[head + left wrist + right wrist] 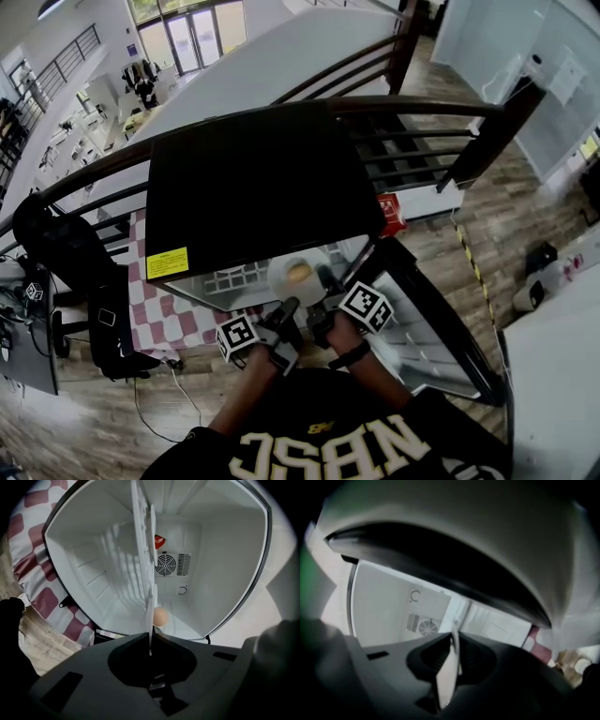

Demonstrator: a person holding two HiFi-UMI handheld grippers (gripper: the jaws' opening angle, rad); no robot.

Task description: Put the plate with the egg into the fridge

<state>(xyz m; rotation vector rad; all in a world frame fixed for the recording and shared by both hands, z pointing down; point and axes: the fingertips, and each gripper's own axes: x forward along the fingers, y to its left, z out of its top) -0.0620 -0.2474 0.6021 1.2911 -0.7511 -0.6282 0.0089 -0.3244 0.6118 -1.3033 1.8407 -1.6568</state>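
Observation:
A white plate [298, 274] with a brown egg [299, 273] on it hangs at the mouth of the open black mini fridge [253, 178]. My left gripper [288, 307] is shut on the plate's near rim and my right gripper [322, 277] is shut on its right rim. In the left gripper view the plate [151, 592] shows edge-on, pinched in the left gripper [150, 649], with the egg [160, 617] just to its right. The right gripper [453, 641] also clamps the plate's edge [449, 672]. Behind it lies the white fridge interior [93, 573].
The fridge door [427, 323] stands open to the right. A red-and-white checkered cloth [155, 309] lies under the fridge. On the back wall inside are a round fan grille [165, 565] and a red sticker [159, 540]. A dark railing [403, 141] runs behind.

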